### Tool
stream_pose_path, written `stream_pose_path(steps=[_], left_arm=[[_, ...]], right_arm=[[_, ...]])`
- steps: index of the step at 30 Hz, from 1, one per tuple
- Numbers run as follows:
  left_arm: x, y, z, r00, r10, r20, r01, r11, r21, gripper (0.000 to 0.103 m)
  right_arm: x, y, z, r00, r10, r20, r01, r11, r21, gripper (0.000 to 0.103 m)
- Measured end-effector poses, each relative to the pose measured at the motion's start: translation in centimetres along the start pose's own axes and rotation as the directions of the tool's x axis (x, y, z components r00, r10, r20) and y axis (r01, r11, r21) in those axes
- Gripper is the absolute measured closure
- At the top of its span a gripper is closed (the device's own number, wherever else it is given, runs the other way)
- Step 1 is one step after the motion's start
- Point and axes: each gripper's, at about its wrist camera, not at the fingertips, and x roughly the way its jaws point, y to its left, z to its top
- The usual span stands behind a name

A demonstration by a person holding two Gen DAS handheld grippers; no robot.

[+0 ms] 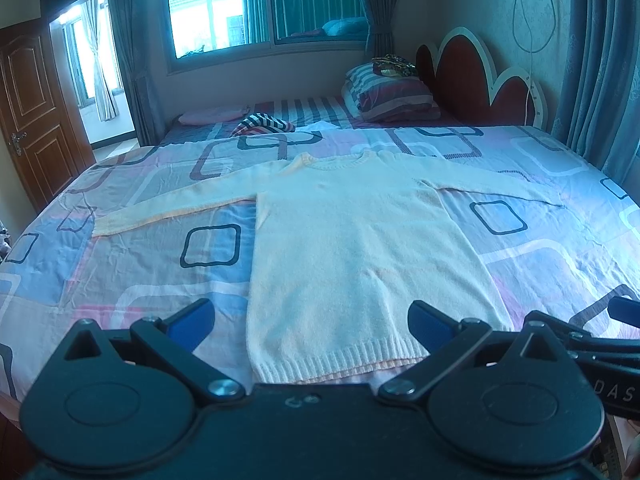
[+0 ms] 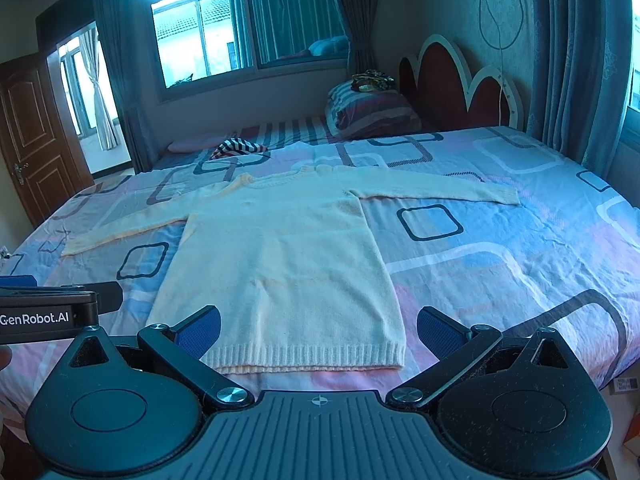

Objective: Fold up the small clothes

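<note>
sweater point(image 1: 352, 240) hem behind L gripper point(image 1: 311, 326)

In the left wrist view the left gripper point(image 1: 310, 326) covers the near right corner of the sweater point(image 1: 352, 240) hem at lower centre, and the right sleeve's cuff is lost at the right. The right gripper point(image 1: 616, 344) is cut off by the right edge. In the right wrist view the left gripper point(image 2: 48, 304) is cut by the left edge. The bundle on the pillows point(image 2: 372, 114) is too small to identify.
</note>
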Motion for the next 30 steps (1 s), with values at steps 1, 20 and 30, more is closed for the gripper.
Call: stream_pose_path(steps=[1, 20, 30], left_arm=[[0.0, 0.0, 0.0, 1.000, 0.000, -0.001, 0.000, 1.000, 0.000, 0.001], [1.4, -0.2, 0.2, 1.000, 0.003, -0.019, -0.003, 1.000, 0.000, 0.001], [3.5, -0.1, 1.1, 0.999, 0.016, -0.036, -0.017, 1.000, -0.015, 0.001]], right_arm=[[0.0, 0.0, 0.0, 1.000, -0.001, 0.000, 0.001, 1.000, 0.000, 0.000], [0.7, -0.4, 0.2, 1.000, -0.028, -0.008, 0.028, 1.000, 0.003, 0.000], [2.9, -1.2, 0.9, 0.997, -0.072, -0.013, 0.072, 0.997, -0.017, 0.000]])
